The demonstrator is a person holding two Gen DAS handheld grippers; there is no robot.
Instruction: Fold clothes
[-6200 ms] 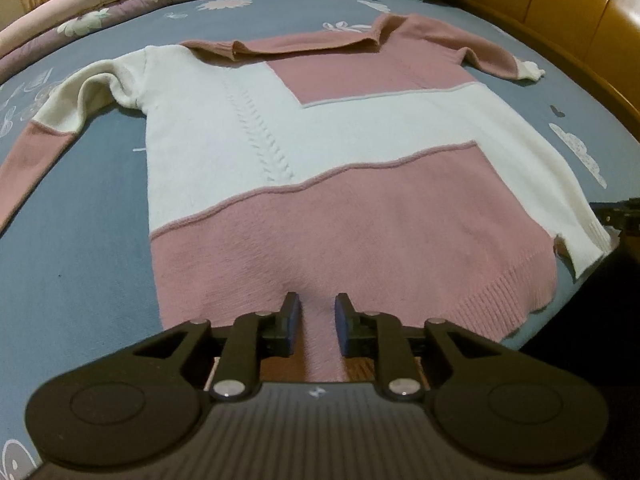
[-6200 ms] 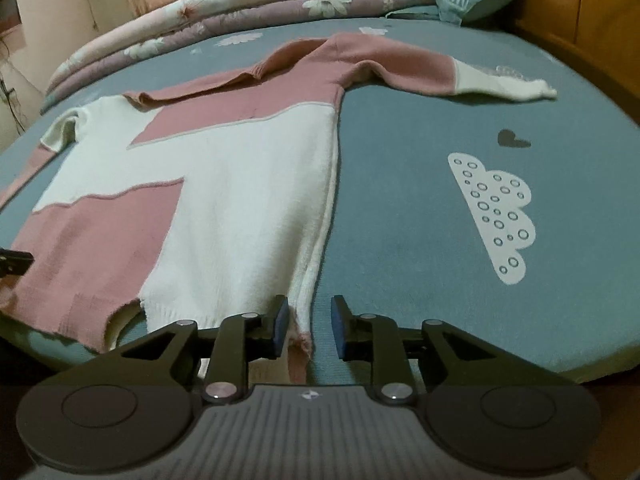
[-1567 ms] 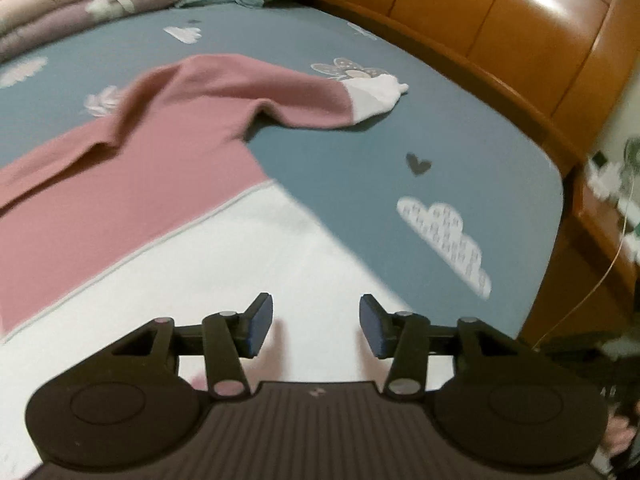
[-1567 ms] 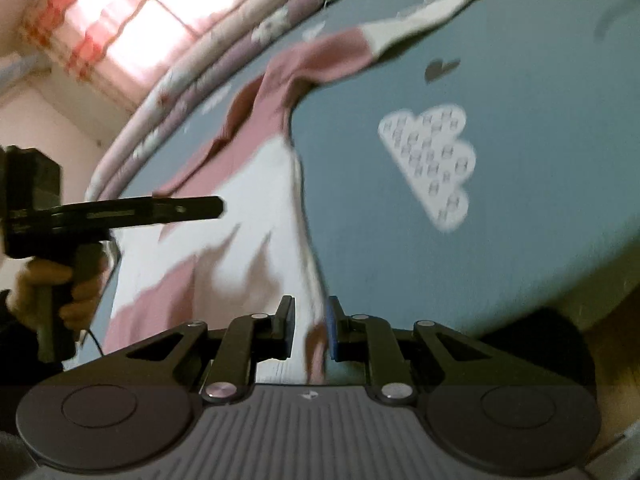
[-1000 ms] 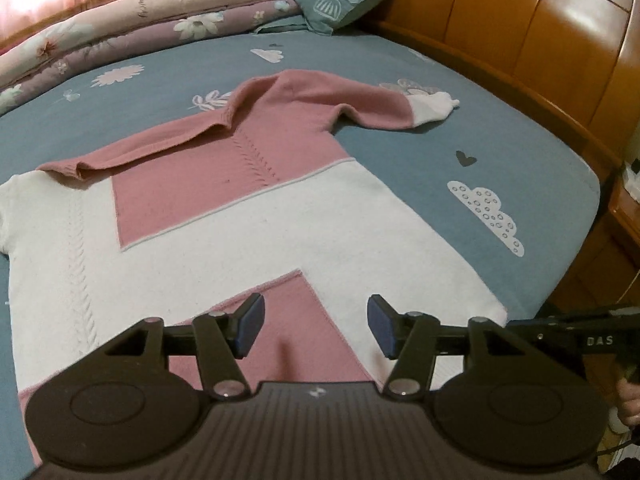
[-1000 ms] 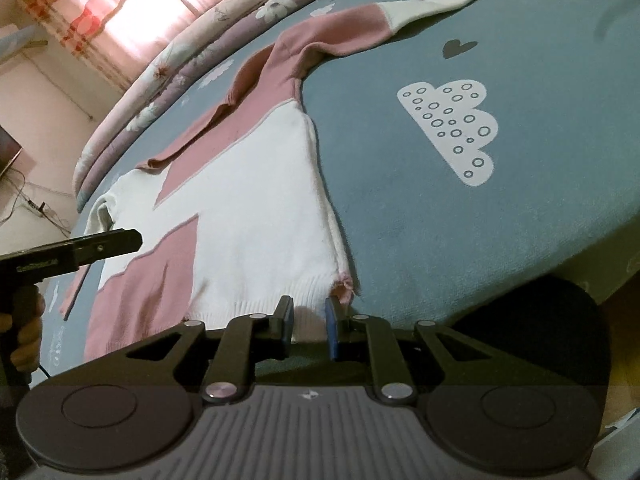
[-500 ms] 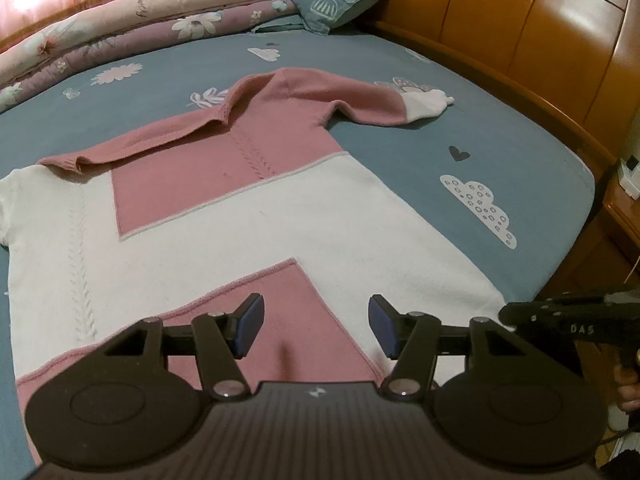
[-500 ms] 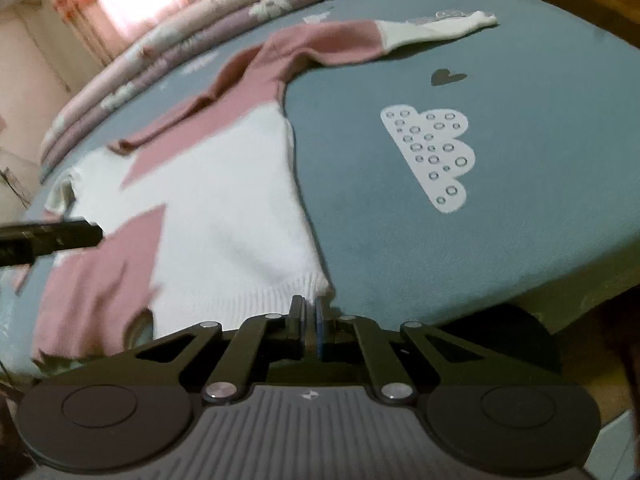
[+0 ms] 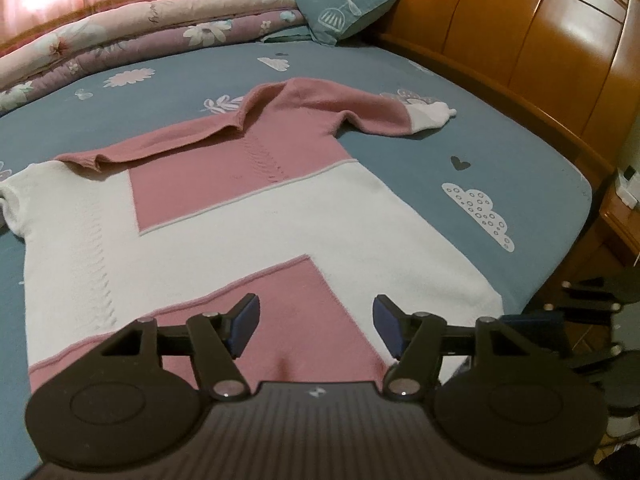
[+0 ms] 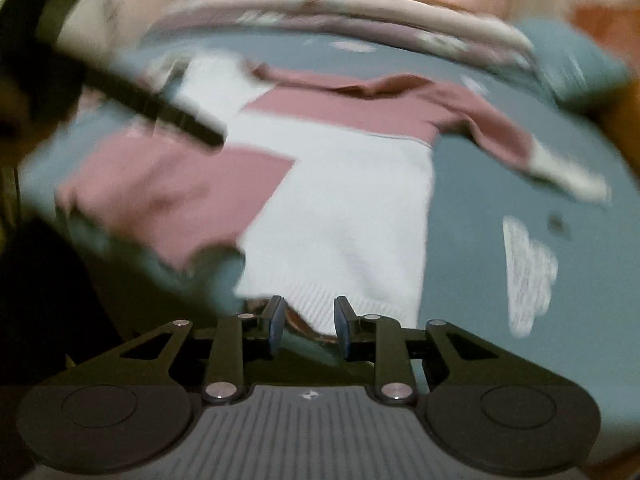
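sweater flat on bed, both grippers at its hem, nothing gripped

left wrist view, lower left to lower right: the left gripper (image 9: 316, 322) hangs over the pink hem panel of the sweater (image 9: 248, 216), jaws opening, standing wide with only cloth below them and nothing pinched. the sweater lies spread across the middle of the frame on the blue bed sheet (image 9: 520, 152), its long axis running from the hem at bottom centre up to the collar near the upper middle; one sleeve (image 9: 384, 120) trails toward the upper right, below the wooden headboard (image 9: 540, 40).

right wrist view (heavily blurred): the right gripper (image 10: 308, 326) sits at bottom centre with jaws opening. the white ribbed hem corner lies between the pads, though no pad appears to press on it, so it reads as released. the sweater (image 10: 344, 208) runs away toward the top of the frame.

judgement: the garment lies straight ahead of both tools, hem nearest. the right gripper is nearer the white corner, the left nearer the pink panel.
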